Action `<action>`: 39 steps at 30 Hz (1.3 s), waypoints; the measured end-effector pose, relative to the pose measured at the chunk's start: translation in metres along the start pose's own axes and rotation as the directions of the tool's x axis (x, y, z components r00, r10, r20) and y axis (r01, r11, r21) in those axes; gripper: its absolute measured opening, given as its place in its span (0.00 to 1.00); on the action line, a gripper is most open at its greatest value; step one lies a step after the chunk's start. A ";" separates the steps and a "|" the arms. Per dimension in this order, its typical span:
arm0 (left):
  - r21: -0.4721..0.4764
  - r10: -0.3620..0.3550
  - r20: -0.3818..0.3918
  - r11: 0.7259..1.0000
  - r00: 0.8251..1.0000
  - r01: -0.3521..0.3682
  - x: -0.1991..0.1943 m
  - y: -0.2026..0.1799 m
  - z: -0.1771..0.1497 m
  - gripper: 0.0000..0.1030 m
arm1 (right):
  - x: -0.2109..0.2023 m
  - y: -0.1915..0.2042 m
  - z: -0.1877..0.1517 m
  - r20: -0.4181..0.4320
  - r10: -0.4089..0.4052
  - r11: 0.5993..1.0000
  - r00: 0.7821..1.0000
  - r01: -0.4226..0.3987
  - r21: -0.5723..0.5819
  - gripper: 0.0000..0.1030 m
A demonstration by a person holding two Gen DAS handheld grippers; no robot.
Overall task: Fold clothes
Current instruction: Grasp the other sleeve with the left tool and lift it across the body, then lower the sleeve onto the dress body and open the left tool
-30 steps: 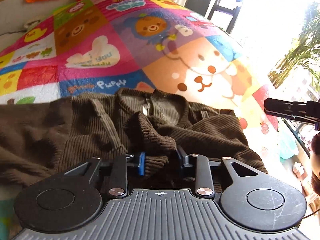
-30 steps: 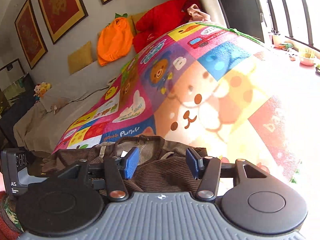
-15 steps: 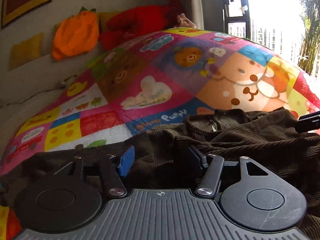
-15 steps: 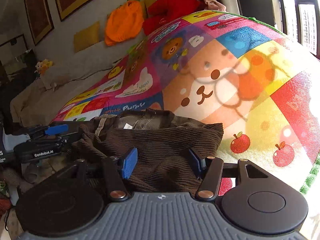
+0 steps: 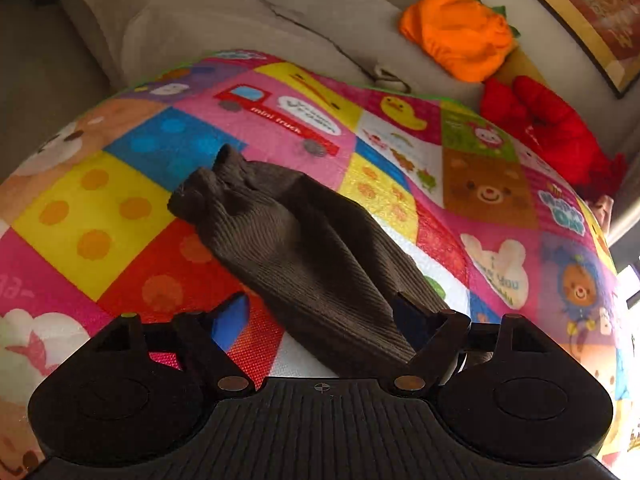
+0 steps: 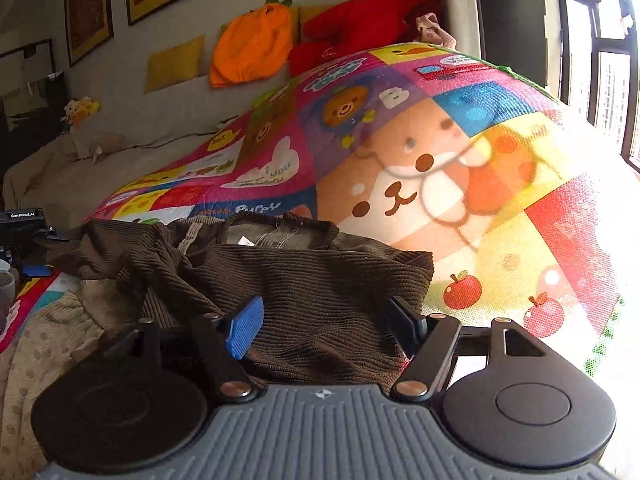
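Observation:
A dark brown ribbed sweater (image 6: 304, 280) lies crumpled on the colourful cartoon play mat (image 6: 460, 168). Its long sleeve (image 5: 288, 248) stretches across the mat in the left wrist view, cuff at the far end. My left gripper (image 5: 320, 316) is open, its fingers either side of the sleeve's near end and low over it. My right gripper (image 6: 324, 320) is open, low over the sweater's body, its blue pad (image 6: 245, 327) over the fabric. The left gripper's body (image 6: 24, 224) shows at the far left in the right wrist view.
A beige dotted garment (image 6: 44, 344) lies at the mat's near left. A grey sofa (image 5: 248, 20) with an orange pumpkin cushion (image 5: 456, 36) and a red plush (image 5: 552, 128) runs behind the mat. Windows (image 6: 600, 60) stand at the right.
My left gripper let go of the sweater fold and swung left, now looking along the sleeve. My right gripper stayed open and came down closer over the sweater body.

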State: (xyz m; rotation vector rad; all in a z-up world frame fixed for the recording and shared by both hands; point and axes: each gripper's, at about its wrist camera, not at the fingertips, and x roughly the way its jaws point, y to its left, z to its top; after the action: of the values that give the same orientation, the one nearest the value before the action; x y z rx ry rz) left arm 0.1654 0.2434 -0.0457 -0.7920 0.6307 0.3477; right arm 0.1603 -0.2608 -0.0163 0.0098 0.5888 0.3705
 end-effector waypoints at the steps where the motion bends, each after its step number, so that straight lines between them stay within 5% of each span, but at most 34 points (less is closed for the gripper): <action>1: -0.001 0.015 0.012 1.000 1.000 -0.015 0.005 -0.001 0.002 0.79 | -0.007 -0.003 0.001 0.015 -0.001 1.000 1.000 0.001 0.012 0.69; 2: 0.010 0.032 0.026 0.999 0.999 -0.033 0.011 -0.005 0.003 0.76 | -0.014 -0.006 0.002 0.028 -0.007 1.000 1.000 0.006 0.027 0.69; 6: 0.121 0.069 0.085 0.989 0.994 -0.079 0.025 -0.024 0.010 0.13 | -0.039 -0.020 -0.001 0.065 -0.034 0.996 0.997 0.028 0.082 0.69; 10: 0.333 -0.059 0.207 0.943 0.977 -0.013 -0.007 -0.071 -0.001 0.07 | -0.057 -0.033 -0.008 0.086 -0.064 0.992 0.994 0.054 0.117 0.69; 14: 0.570 -0.301 0.240 0.813 0.923 0.117 -0.063 -0.133 -0.038 0.07 | -0.066 -0.048 -0.010 0.111 -0.089 0.983 0.990 0.069 0.168 0.69; 18: 0.731 -0.481 0.092 0.628 0.872 0.269 -0.093 -0.183 -0.096 0.08 | -0.070 -0.058 -0.010 0.143 -0.091 0.974 0.985 0.058 0.219 0.69; 21: 0.767 -0.494 -0.085 0.522 0.866 0.373 -0.083 -0.204 -0.144 0.10 | -0.071 -0.061 -0.011 0.153 -0.088 0.971 0.984 0.051 0.232 0.69; 23: 0.770 -0.471 -0.188 0.474 0.862 0.427 -0.071 -0.209 -0.170 0.21 | -0.070 -0.062 -0.011 0.150 -0.087 0.970 0.985 0.049 0.237 0.69; 25: 0.766 -0.438 -0.285 0.431 0.852 0.477 -0.057 -0.213 -0.196 0.57 | -0.069 -0.062 -0.011 0.144 -0.084 0.969 0.986 0.047 0.243 0.69; 30: 0.765 -0.440 -0.408 0.314 0.800 0.562 -0.060 -0.208 -0.216 0.84 | -0.062 -0.059 -0.008 0.138 -0.029 0.963 0.990 -0.009 0.270 0.70; 33: 0.762 -0.459 -0.413 0.298 0.786 0.575 -0.073 -0.200 -0.205 0.91 | -0.046 -0.046 0.002 0.125 0.062 0.956 0.990 -0.095 0.277 0.70; 37: 0.752 -0.460 -0.377 0.354 0.804 0.555 -0.083 -0.179 -0.173 0.92 | -0.001 -0.023 0.011 0.060 0.136 0.957 0.989 -0.147 0.248 0.70; 39: 0.744 -0.450 -0.338 0.410 0.827 0.528 -0.086 -0.165 -0.154 0.93 | 0.029 -0.016 0.009 -0.002 0.163 0.951 0.987 -0.157 0.268 0.69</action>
State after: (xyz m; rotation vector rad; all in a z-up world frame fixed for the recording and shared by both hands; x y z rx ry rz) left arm 0.1243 0.0142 0.0180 -0.0349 0.5211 -0.5437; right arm 0.1930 -0.2648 -0.0258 0.3147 0.6603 0.4470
